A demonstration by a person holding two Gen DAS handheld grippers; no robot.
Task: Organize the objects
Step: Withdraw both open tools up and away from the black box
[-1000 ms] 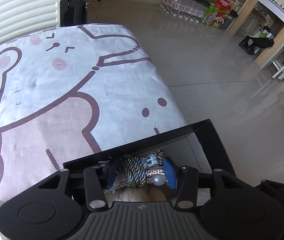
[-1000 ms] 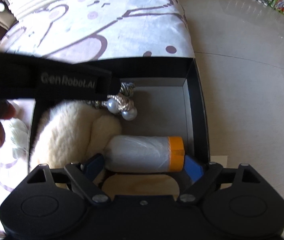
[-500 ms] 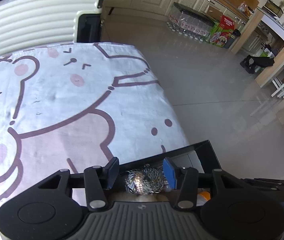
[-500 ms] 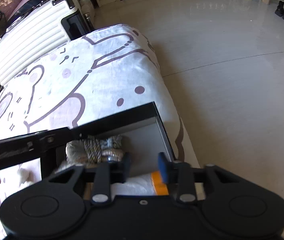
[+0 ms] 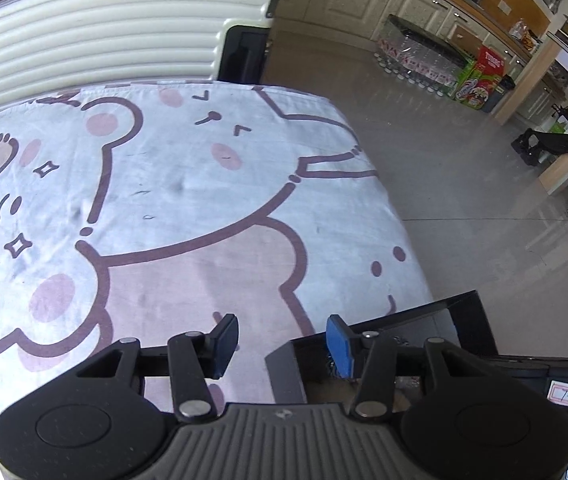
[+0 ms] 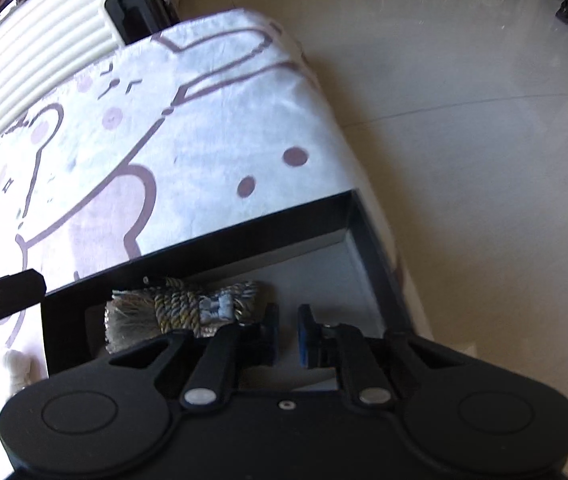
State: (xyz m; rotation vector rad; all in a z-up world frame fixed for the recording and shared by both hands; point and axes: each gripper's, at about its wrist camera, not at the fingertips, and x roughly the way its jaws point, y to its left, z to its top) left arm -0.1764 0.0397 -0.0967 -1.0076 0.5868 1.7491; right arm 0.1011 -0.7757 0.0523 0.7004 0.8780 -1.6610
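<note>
We see our left gripper [image 5: 282, 342] as a black body with a ribbed grey centre plate, two round black discs at 7 and 5 o'clock, silver screws on its linkage arms, and blue pads [image 5: 339, 346] on the fingers. Our right gripper [image 6: 287, 334] is all black, with the same discs, silver screws and blue pads [image 6: 303, 336]. A sliver of skin shows at 4 o'clock.
</note>
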